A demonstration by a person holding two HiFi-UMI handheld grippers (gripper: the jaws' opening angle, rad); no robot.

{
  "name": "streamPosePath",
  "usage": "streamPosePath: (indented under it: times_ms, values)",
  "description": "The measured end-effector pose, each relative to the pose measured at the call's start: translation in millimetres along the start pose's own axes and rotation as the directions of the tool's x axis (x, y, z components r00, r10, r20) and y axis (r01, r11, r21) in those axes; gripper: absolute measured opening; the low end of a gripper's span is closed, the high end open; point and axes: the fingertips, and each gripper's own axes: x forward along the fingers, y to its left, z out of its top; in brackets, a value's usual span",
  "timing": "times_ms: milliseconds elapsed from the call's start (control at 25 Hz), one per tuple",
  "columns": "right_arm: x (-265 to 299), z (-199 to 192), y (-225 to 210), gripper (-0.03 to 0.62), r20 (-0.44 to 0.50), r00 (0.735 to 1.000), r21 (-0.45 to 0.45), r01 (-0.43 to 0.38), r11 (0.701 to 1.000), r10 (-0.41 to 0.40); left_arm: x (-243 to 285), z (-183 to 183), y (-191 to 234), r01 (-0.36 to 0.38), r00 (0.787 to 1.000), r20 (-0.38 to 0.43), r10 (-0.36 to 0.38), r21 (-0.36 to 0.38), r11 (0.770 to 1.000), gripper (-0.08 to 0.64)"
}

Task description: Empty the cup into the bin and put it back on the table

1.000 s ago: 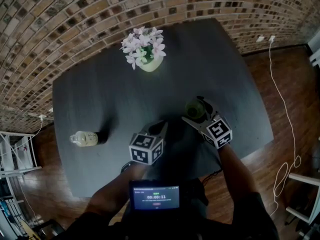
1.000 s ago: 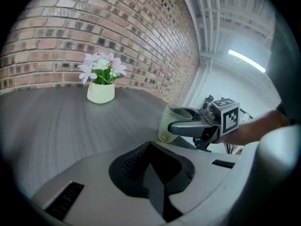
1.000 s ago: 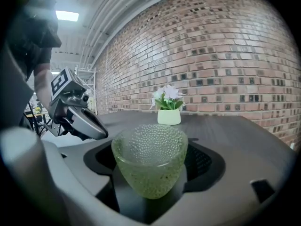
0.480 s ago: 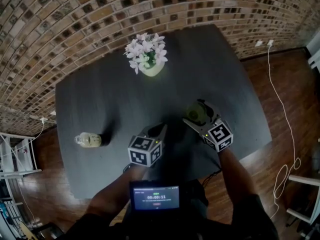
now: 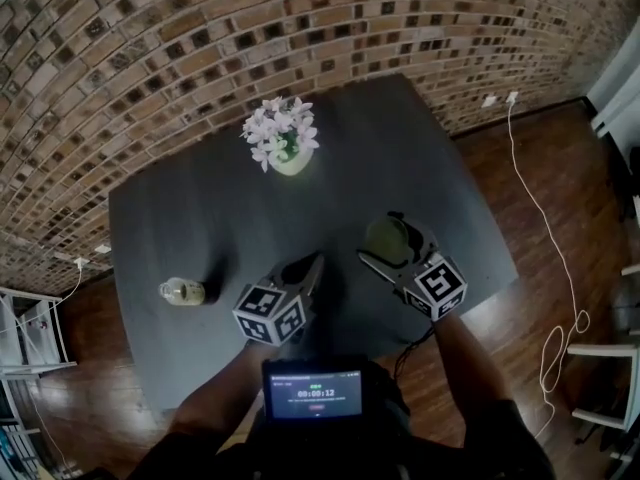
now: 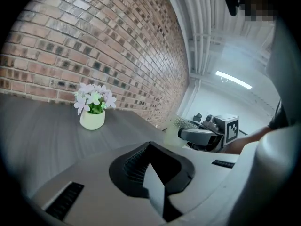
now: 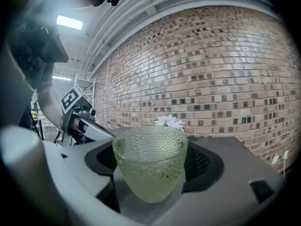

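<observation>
Cup [image 7: 150, 166]: green dimpled glass, upright, clamped across its walls by the right gripper [image 5: 393, 250]. Its jaws have just been closing, with the cup between them. It hangs over the near right part of the table [image 5: 200, 218] and looks clear of the top. Contents: cannot tell through the glass.

Left gripper [image 5: 306, 266]: jaws together, nothing in them, just beside the right one.

Bin: in no view.

Risks, as judged:
- The cup wall is rounded and narrows toward the base. Two flat pads on a curved glass wall give a thin hold, so the cup may slide down or pivot between them once it is tipped to pour.
- With the bin out of sight, the carry probably leaves the table and crosses the wooden floor [image 5: 560, 168]. A slip there likely breaks the glass.
- Tilting before the bin is reached would spill any contents on the table or floor.
- A swing toward the idle left gripper could knock the cup. The flower pot [image 5: 289, 159] stands well apart and poses little threat.
</observation>
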Motion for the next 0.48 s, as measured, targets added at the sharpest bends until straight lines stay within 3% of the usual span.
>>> streamPosePath:
  times_ms: [320,480]
  values:
    - [-37,63,12,0.399,0.073,0.997,0.014,0.037,0.999,-0.038,-31,63,-40,0.088,0.981,0.170,-0.091,0.028,0.996,0.000]
    - [-51,73,17,0.397,0.055,0.997,0.023,0.061,0.998,-0.062,-46,94,-66,0.114,0.956,0.257,-0.145,0.130,0.985,0.000]
